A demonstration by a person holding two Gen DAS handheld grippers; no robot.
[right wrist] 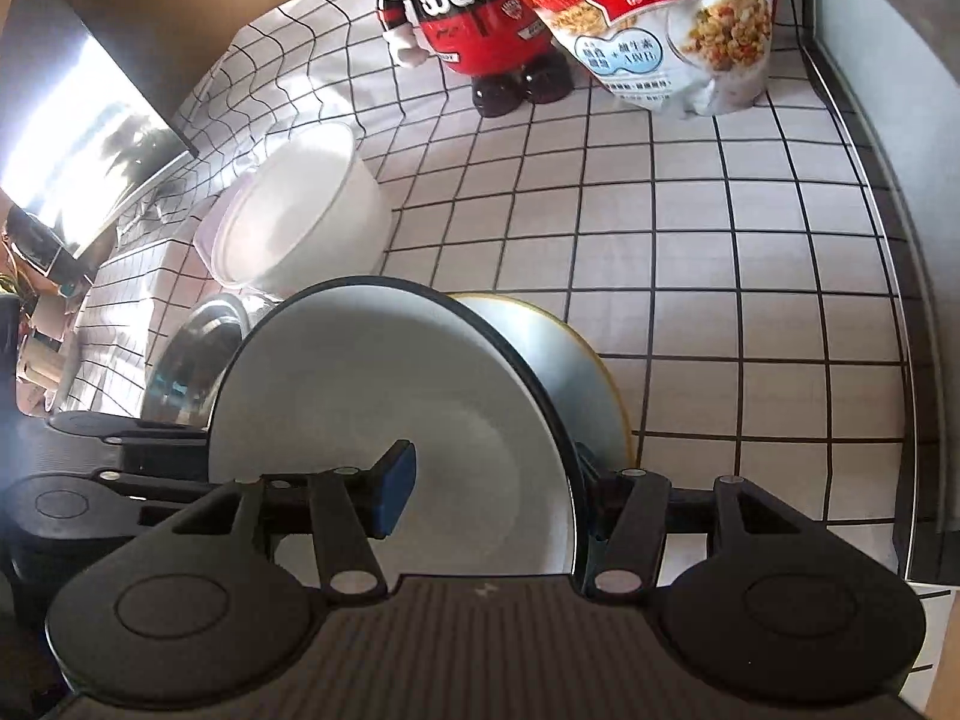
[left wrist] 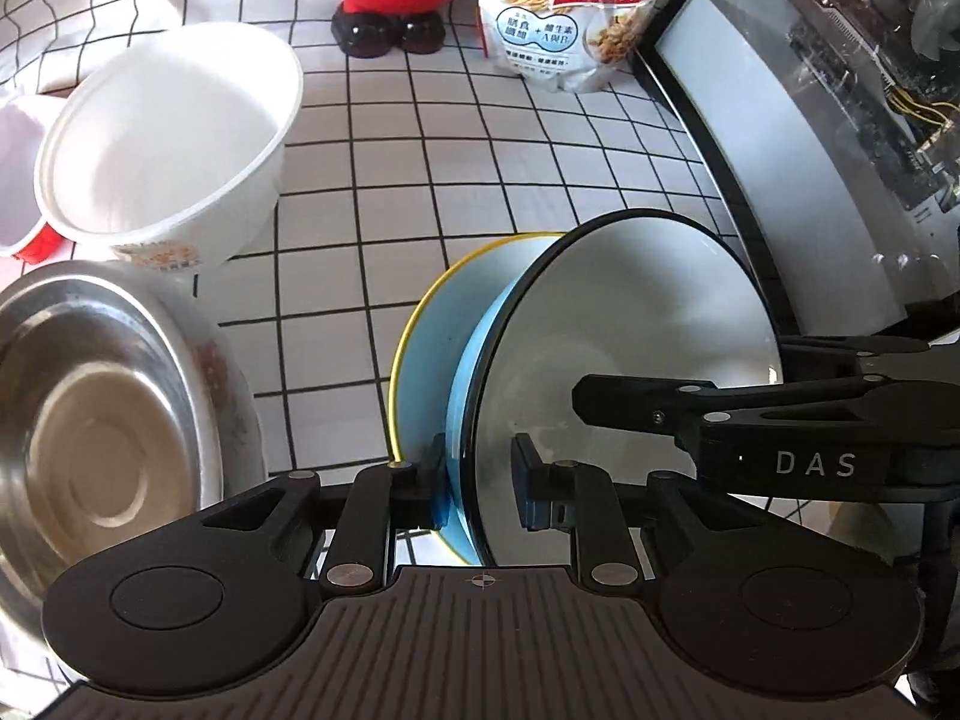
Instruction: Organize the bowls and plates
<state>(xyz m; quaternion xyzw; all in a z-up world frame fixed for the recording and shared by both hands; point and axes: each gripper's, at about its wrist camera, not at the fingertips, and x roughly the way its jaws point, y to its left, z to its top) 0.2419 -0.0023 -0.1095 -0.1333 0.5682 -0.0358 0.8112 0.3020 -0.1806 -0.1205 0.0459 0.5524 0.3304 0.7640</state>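
Both grippers straddle the edge of two plates tipped on edge above the tiled surface. The left gripper stands narrow around the black-rimmed plate and blue plate; whether its pads press, I cannot tell. The right gripper stands wider around the same edge.

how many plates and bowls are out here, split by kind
plates: 2, a black-rimmed white plate and a yellow-rimmed blue plate, both on edge
bowls: 2, a white bowl and a steel bowl
total: 4
A white and red container at the left edge is cut off, so it is not counted.
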